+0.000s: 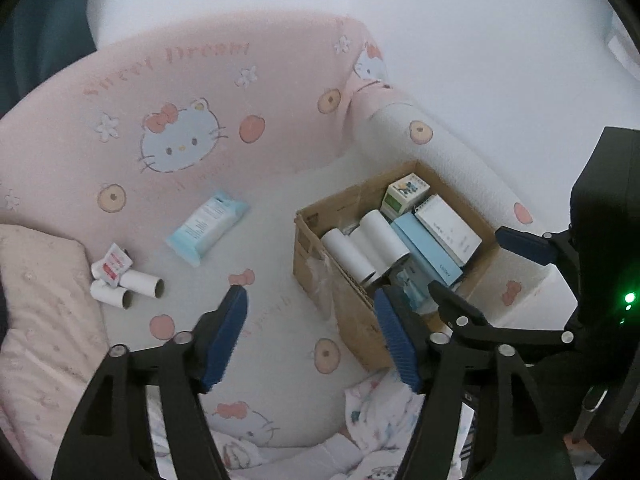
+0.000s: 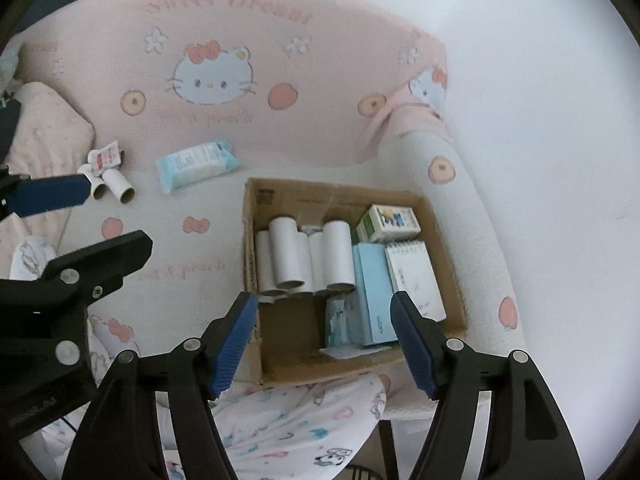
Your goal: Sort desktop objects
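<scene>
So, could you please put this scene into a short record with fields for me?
surface: pink cartoon-print sofa
container: cardboard box on the seat
in box: paper tubes, notepad, blue box, small green box
outside box: wipes pack, two tubes, small sachet
left hand-held gripper: open, empty
right hand-held gripper: open, empty, above the box

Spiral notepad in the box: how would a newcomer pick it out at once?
Find the open cardboard box on the pink-and-white cartoon cover. The spiral notepad lies along its right wall, beside a long pale blue carton. It alone is white with wire coils along its top edge.
</scene>
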The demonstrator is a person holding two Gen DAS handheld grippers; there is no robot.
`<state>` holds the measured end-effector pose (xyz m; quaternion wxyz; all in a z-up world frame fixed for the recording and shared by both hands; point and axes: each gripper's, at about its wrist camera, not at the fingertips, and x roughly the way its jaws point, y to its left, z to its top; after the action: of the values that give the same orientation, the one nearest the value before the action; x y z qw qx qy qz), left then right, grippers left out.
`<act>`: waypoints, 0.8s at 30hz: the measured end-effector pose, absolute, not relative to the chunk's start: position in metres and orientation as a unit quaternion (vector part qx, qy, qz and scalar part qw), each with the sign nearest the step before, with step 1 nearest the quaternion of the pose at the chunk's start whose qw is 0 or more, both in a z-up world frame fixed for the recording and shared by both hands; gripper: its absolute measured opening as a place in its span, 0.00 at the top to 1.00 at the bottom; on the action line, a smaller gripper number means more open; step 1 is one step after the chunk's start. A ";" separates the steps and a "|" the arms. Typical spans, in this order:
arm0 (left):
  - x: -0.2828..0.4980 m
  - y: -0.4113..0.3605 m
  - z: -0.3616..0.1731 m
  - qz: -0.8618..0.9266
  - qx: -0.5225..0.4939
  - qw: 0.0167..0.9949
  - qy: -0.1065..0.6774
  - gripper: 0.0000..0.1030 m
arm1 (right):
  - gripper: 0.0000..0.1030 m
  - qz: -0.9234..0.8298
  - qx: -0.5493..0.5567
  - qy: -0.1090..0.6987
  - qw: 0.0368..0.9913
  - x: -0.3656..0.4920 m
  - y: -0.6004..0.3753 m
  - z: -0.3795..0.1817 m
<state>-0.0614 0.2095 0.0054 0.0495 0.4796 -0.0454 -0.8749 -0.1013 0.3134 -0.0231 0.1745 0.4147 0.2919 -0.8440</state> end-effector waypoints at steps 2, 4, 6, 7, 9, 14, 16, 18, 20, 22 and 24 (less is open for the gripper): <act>-0.057 0.205 0.012 -0.873 0.485 0.049 -0.032 0.22 | 0.30 -0.848 0.407 0.293 0.173 -0.094 0.310 -0.018; -0.054 0.200 0.016 -0.868 0.494 0.048 -0.024 0.20 | 0.29 -0.850 0.404 0.289 0.177 -0.086 0.310 -0.015; -0.049 0.199 0.018 -0.869 0.492 0.053 -0.029 0.20 | 0.29 -0.850 0.404 0.285 0.183 -0.080 0.311 -0.013; -0.048 0.200 0.019 -0.868 0.491 0.058 -0.033 0.20 | 0.29 -0.850 0.403 0.284 0.185 -0.078 0.312 -0.012; -0.046 0.202 0.020 -0.868 0.488 0.072 -0.046 0.20 | 0.29 -0.852 0.401 0.283 0.184 -0.074 0.313 -0.011; -0.044 0.209 0.025 -0.870 0.484 0.075 -0.062 0.20 | 0.29 -0.860 0.391 0.274 0.181 -0.073 0.320 -0.004; -0.043 0.213 0.028 -0.871 0.481 0.076 -0.066 0.20 | 0.29 -0.863 0.389 0.265 0.185 -0.073 0.323 -0.001; -0.043 0.218 0.029 -0.873 0.477 0.075 -0.069 0.20 | 0.29 -0.864 0.390 0.256 0.190 -0.073 0.326 0.000; -0.044 0.223 0.029 -0.874 0.476 0.072 -0.073 0.20 | 0.29 -0.865 0.391 0.249 0.192 -0.074 0.329 -0.001; -0.044 0.227 0.027 -0.872 0.477 0.073 -0.078 0.20 | 0.29 -0.864 0.394 0.245 0.193 -0.074 0.331 -0.002; -0.046 0.231 0.025 -0.869 0.482 0.075 -0.084 0.20 | 0.29 -0.864 0.395 0.242 0.195 -0.075 0.333 -0.003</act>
<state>-0.0459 0.2308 0.0245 0.0753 0.4816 -0.0840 -0.8691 -0.0749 0.3327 -0.0027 0.1949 0.3954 0.2420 -0.8644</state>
